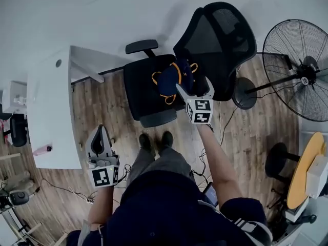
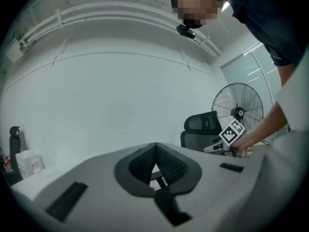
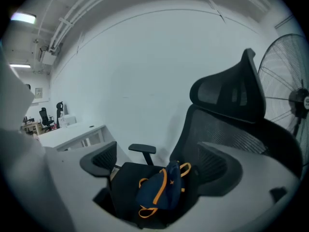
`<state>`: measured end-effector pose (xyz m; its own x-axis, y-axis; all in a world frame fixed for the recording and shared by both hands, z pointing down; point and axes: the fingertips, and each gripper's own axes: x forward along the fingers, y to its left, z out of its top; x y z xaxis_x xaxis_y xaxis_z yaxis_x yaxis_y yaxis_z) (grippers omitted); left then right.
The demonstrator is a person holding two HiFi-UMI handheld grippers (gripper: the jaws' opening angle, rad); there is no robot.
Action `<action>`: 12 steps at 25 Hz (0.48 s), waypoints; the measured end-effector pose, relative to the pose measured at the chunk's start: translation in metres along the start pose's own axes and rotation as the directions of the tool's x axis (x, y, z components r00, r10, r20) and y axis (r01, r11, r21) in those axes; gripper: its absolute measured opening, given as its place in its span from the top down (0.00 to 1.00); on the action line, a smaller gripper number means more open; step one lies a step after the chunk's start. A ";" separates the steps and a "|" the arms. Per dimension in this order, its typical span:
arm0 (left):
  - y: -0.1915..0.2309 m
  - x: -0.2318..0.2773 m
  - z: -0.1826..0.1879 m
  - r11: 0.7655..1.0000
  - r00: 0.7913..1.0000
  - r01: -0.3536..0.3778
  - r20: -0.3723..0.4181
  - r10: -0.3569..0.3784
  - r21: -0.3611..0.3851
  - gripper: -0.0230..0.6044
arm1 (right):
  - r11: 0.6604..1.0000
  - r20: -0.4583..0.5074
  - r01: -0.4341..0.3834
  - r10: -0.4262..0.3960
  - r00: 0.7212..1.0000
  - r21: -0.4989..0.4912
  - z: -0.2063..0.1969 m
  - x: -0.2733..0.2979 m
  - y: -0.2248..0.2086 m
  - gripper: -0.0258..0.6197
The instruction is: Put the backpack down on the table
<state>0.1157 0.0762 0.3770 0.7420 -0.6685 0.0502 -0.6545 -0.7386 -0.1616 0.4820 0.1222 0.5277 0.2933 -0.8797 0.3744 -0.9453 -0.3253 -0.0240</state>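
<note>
Right gripper (image 1: 193, 84) released, jaws wide. Backpack (image 1: 171, 80) just ahead between them on chair (image 1: 148, 104) seat, near side hidden by jaws. Left gripper (image 1: 100, 132) clenched, empty, beside worktop (image 1: 48, 111) edge. Bare floor (image 1: 110, 101) between chair and worktop.

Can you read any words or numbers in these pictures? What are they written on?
No word or number can be read.
Left hand-held gripper: its cube shows black and white squares, no letters.
Right hand-held gripper: the same, squares only.
White packet: reddish print, too blurred to read.
Backpack: no lettering shows.
</note>
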 end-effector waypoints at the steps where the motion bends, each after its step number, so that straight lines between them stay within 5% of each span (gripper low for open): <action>1: 0.003 0.006 -0.001 1.000 1.000 0.008 -0.001 -0.008 0.001 0.96 | 1.000 -0.022 0.019 -0.019 1.000 0.010 -0.007 0.010 -0.006 0.17; 12: 0.039 0.061 -0.030 0.991 0.990 0.132 -0.040 -0.132 -0.004 0.96 | 0.958 -0.213 0.280 -0.262 0.941 0.061 -0.059 0.083 -0.053 0.29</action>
<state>0.1312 0.0039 0.4029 0.8154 -0.5683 0.1102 -0.5516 -0.8205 -0.1500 0.5477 0.0865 0.6143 0.4933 -0.6691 0.5558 -0.8145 -0.5796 0.0251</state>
